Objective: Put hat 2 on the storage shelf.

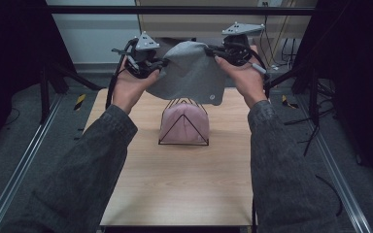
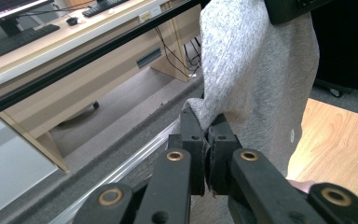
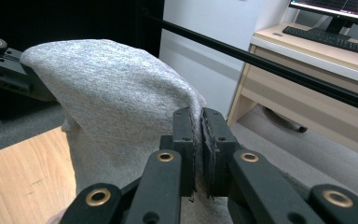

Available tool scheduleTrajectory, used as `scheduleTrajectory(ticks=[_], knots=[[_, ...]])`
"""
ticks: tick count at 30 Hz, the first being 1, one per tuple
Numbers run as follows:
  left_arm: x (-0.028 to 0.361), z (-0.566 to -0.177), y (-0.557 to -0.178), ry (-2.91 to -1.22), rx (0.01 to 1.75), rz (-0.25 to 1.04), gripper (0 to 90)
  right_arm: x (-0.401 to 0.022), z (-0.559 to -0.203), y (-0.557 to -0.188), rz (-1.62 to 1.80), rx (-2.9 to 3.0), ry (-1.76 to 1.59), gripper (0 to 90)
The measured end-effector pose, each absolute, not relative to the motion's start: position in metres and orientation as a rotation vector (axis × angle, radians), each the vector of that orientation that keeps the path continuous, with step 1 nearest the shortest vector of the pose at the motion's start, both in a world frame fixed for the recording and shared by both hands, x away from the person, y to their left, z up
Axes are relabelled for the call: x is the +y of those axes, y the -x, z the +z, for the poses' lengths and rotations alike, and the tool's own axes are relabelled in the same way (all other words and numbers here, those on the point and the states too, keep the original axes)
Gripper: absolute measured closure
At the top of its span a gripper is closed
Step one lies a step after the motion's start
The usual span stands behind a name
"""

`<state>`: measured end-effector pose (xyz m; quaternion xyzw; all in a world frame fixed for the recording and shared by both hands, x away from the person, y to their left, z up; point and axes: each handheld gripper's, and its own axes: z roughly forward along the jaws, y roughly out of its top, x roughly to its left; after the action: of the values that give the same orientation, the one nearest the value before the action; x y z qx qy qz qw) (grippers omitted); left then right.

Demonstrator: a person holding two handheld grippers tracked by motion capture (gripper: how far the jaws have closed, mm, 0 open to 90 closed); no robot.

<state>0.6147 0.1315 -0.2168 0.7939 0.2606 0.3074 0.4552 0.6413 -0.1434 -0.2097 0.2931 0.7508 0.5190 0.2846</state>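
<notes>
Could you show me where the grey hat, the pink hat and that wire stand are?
grey hat (image 1: 189, 73): high view, middle of its crown, held up between both hand-held grippers.
pink hat (image 1: 184, 124): high view, its front panel, sitting in the stand.
wire stand (image 1: 208, 143): high view, its lower right corner on the table.

so the table (image 1: 175, 189) is a light wood-grain top, mostly bare. only thing sitting on it is a black wire stand (image 1: 183, 141) holding a pink hat (image 1: 184, 124), up toward 12 o'clock from the table's middle
</notes>
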Motion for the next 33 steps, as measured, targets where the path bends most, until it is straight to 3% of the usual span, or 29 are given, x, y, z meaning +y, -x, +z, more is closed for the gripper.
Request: scheduleTrajectory(ticks=[16,33], knots=[[0.125,-0.237,-0.642,-1.957,0.668,0.737,87.7,-0.149,-0.234,-0.666,1.362,2.035,-0.849,84.9],[0.128,-0.253,-0.643,-2.005,0.687,0.721,87.7,-0.148,-0.254,-0.662,1.345,2.066,-0.861,84.9]])
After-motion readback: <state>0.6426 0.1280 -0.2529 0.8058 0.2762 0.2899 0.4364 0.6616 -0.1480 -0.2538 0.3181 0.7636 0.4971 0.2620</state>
